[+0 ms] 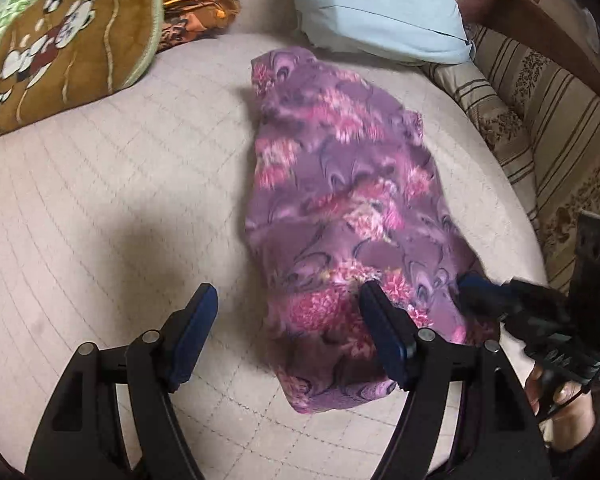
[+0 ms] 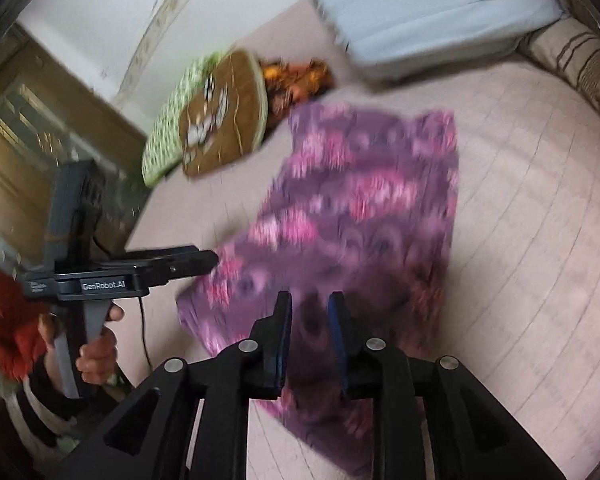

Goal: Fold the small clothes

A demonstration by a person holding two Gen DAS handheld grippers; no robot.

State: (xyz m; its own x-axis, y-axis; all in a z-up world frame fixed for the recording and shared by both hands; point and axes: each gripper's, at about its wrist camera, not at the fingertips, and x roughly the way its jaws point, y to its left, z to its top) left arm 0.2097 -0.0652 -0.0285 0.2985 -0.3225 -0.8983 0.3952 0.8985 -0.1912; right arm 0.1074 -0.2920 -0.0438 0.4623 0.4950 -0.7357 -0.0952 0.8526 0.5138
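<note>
A purple garment with pink flowers (image 1: 340, 208) lies folded lengthwise on the beige quilted bed (image 1: 120, 200). My left gripper (image 1: 288, 292) is open and empty, its right finger over the garment's near left part. It also shows in the right wrist view (image 2: 204, 260) at the garment's left edge. My right gripper (image 2: 310, 302) is partly open just above the garment's (image 2: 360, 208) near end and holds nothing. It also shows in the left wrist view (image 1: 476, 284) at the garment's right edge. The right wrist view is blurred.
A brown cartoon-print cushion (image 1: 60, 48) lies at the far left, with orange cloth (image 1: 192, 8) behind it. A light blue pillow (image 1: 380, 4) sits at the head. A striped bolster (image 1: 540, 140) runs along the right edge.
</note>
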